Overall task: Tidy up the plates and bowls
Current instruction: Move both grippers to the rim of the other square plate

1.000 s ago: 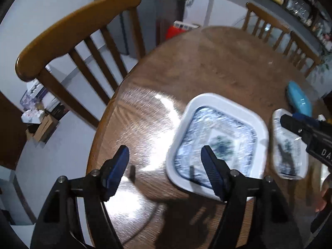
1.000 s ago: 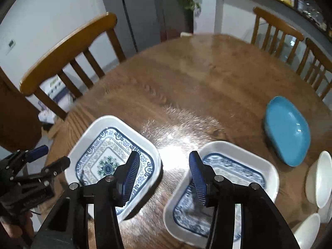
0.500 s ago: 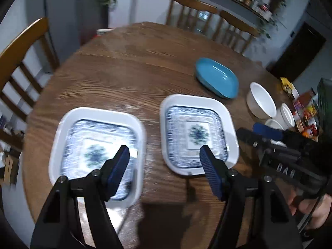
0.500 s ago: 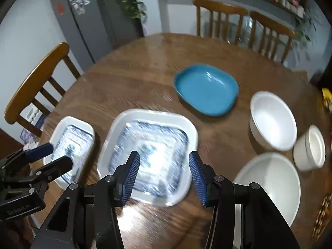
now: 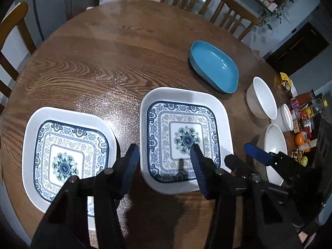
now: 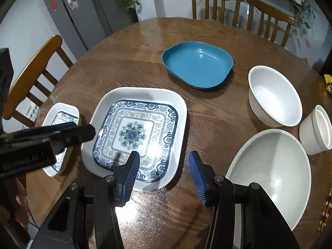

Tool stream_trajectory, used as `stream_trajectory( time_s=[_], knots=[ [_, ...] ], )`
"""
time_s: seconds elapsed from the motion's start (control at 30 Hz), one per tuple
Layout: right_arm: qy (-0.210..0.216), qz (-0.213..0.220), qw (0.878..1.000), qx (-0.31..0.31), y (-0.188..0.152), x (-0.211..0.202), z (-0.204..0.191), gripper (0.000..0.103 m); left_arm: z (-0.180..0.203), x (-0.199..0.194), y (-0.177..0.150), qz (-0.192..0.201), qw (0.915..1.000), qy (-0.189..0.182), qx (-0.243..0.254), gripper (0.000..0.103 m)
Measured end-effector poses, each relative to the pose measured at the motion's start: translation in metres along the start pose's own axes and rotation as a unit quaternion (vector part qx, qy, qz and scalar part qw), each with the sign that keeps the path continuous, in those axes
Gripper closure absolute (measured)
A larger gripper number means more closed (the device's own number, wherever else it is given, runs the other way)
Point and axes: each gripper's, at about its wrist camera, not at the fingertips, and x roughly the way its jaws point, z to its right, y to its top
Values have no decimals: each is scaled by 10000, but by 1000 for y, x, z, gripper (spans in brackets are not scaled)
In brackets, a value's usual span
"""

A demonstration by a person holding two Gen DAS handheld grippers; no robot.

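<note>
Two square white plates with blue patterned centres lie flat on the round wooden bench point(image 5: 93, 47). The left patterned plate point(image 5: 66, 155) sits near the bench's near-left edge; the right patterned plate point(image 5: 184, 137) lies just beside it, a narrow strip of wood between them. Both are empty. Beyond the right plate a blue dish point(image 6: 197, 64) rests alone, also empty. To the right stand three white bowls: a medium bowl point(image 6: 274, 95), a small cup-like bowl point(image 6: 317, 128) just beside it, and a large shallow bowl point(image 6: 269, 172) nearest the viewer. Nothing is in any of them.

The left hand-held gripper point(image 5: 164, 166) hovers over the near edge of the right plate, one finger above the gap between the plates and the other above the plate's pattern; its jaws are closing, with nothing pressed between the pads. The right hand-held gripper point(image 6: 164, 174) hangs over that plate's near right corner, jaws apart and gripping nothing.

In the right wrist view the left plate is largely covered by the left gripper's body, and the large bowl's near rim is hidden behind a gripper finger. In the left wrist view the large bowl is partly blocked by the right gripper. A cluster of jars and packets point(image 5: 305, 116) at the bench's right edge is too small to identify. Wooden chairs point(image 6: 217, 2) ring the bench, cut off by the frame.
</note>
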Motion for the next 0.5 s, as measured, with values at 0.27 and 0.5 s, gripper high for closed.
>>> stream_trajectory(
  time_s=[0.27, 0.5],
  knots=[
    [30, -128, 9999, -27, 3, 14, 0, 53, 3, 14, 5, -277, 9996, 38, -26, 54],
    [-194, -188, 9993, -244, 10, 22, -6, 53, 5, 28, 2, -464, 9982, 382, 36, 54]
  ],
)
